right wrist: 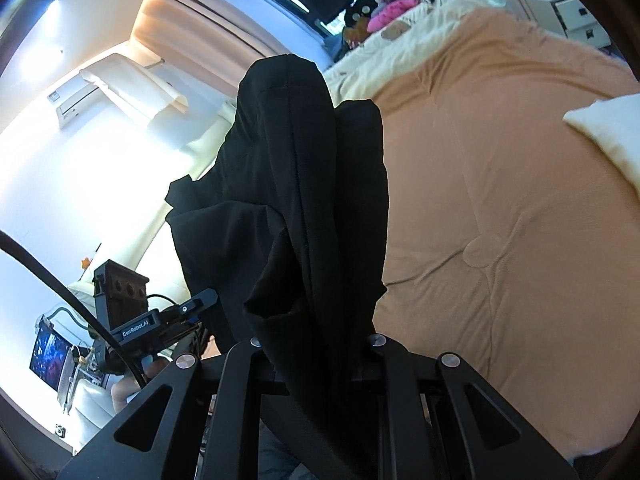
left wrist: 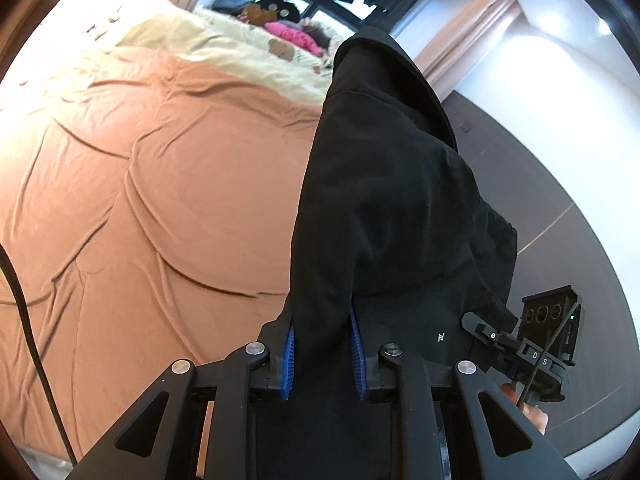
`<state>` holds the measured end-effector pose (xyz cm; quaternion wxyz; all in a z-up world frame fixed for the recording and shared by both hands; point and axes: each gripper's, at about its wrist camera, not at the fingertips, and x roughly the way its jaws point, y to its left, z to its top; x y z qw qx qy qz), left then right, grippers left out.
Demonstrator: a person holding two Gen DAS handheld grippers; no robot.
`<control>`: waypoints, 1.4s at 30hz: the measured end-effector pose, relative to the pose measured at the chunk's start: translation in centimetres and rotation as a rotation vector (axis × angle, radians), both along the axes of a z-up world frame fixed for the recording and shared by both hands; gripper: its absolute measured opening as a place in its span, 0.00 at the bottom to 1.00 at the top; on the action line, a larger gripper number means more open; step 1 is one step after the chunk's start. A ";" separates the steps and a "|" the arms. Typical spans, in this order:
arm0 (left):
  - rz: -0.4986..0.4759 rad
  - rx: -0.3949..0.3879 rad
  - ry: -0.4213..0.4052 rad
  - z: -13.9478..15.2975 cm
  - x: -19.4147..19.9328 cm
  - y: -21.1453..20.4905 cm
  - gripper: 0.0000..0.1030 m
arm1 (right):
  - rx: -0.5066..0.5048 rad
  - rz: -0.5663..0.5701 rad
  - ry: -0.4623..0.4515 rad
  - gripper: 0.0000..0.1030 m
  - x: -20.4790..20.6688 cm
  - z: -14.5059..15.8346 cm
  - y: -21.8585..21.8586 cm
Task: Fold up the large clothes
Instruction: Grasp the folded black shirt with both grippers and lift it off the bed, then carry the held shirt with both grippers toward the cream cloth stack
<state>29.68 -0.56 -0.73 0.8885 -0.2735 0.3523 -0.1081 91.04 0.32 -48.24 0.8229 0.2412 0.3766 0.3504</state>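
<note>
A large black garment [left wrist: 380, 200] hangs in the air over the edge of the bed, bunched in long vertical folds. My left gripper [left wrist: 324, 356] is shut on it: black cloth fills the gap between the blue pads [left wrist: 290, 360] and drapes over both fingers. In the right wrist view the same black garment [right wrist: 312, 200] covers my right gripper [right wrist: 316, 344], whose fingers are hidden under the cloth; it is shut on the garment. Each gripper shows in the other's view: the right gripper [left wrist: 486, 332] at lower right, the left gripper [right wrist: 196, 304] at lower left, both against the cloth.
The bed's orange-brown cover [left wrist: 140, 200] is wrinkled and bare to the left, with a cream blanket [left wrist: 192, 40] and a pink cloth [left wrist: 292, 34] at its far end. A white pillow [right wrist: 608, 132] lies at right. Dark floor [left wrist: 540, 160] runs beside the bed.
</note>
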 end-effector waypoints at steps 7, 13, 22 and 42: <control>-0.027 0.001 -0.081 3.7 -3.0 -2.9 0.23 | 0.000 -0.005 -0.091 0.12 -5.5 4.8 -3.1; -0.067 0.018 -0.132 6.1 -3.6 -6.7 0.23 | 0.005 -0.024 -0.161 0.12 -9.2 7.7 -6.3; -0.172 0.002 -0.180 9.4 -1.4 -14.0 0.23 | -0.049 -0.102 -0.232 0.12 -13.8 12.3 -13.2; -0.334 -0.048 -0.099 9.3 7.3 -29.1 0.23 | -0.193 -0.243 -0.262 0.12 -16.7 18.3 -22.1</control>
